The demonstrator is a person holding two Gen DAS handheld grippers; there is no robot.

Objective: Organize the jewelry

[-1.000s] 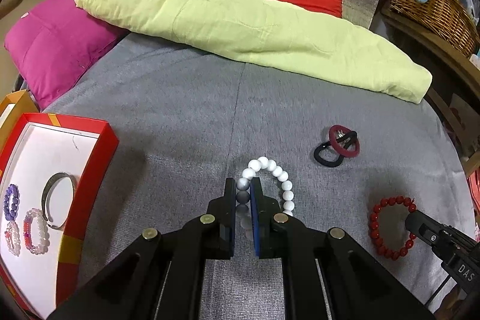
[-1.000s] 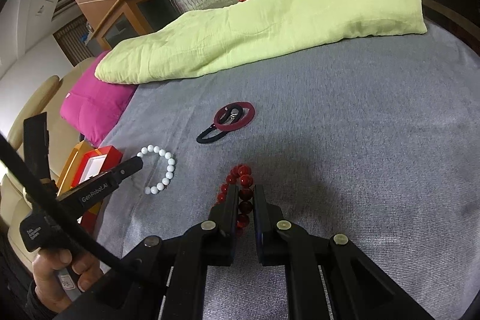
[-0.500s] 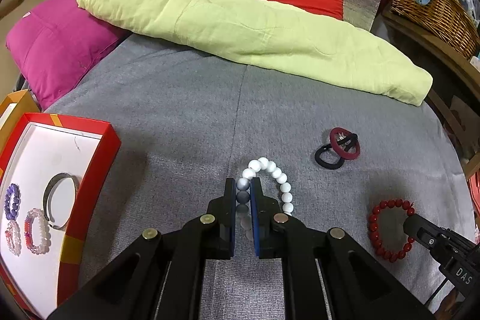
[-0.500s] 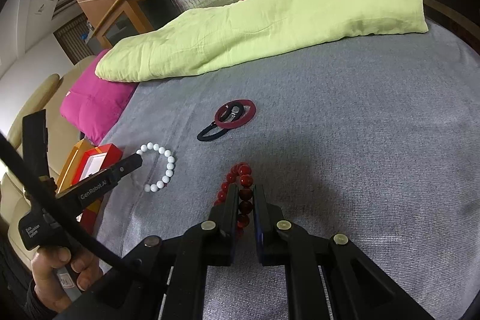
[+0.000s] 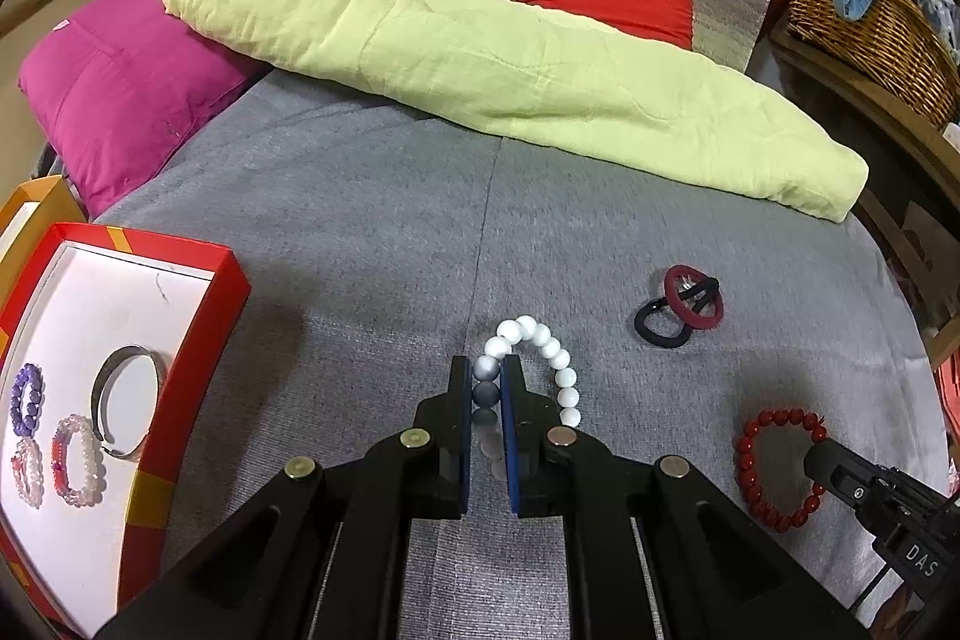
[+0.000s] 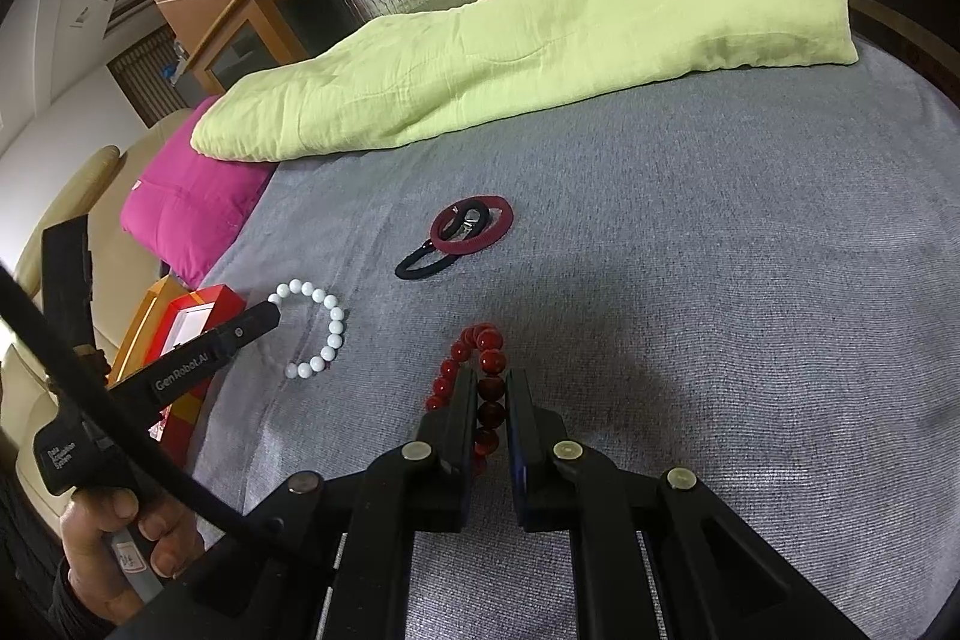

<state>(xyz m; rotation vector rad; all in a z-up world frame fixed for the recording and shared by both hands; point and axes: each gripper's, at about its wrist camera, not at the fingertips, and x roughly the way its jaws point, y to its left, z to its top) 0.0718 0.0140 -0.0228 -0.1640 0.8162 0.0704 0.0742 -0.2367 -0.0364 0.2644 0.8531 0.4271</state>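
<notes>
Big grey bedspread (image 5: pixel 372 244) takes up most of what I see, and the middle of it is wide open, plenty of room to swing either way. The far edge is walled off by the long lime-green quilt (image 5: pixel 510 63), with a magenta pillow (image 5: pixel 114 99) at its left end. The red tray (image 5: pixel 198 340) sits at the left edge of the bed, with a silver bangle (image 5: pixel 123 400) and three small beaded bracelets (image 5: pixel 54 448) lying on its white floor.

My left gripper (image 5: pixel 487 388) is clamped on the white bead bracelet (image 5: pixel 555 364), pads pinching a couple of beads on its left side while the rest of the loop lies on the spread. My right gripper (image 6: pixel 487 394) is squeezed onto the red bead bracelet (image 6: pixel 474 346) the same way, close to the bed's right edge. Just beyond both, off to the right of the white one, two hair ties (image 5: pixel 681 307), maroon over black, lie overlapped on open fabric, apart from everything else.
</notes>
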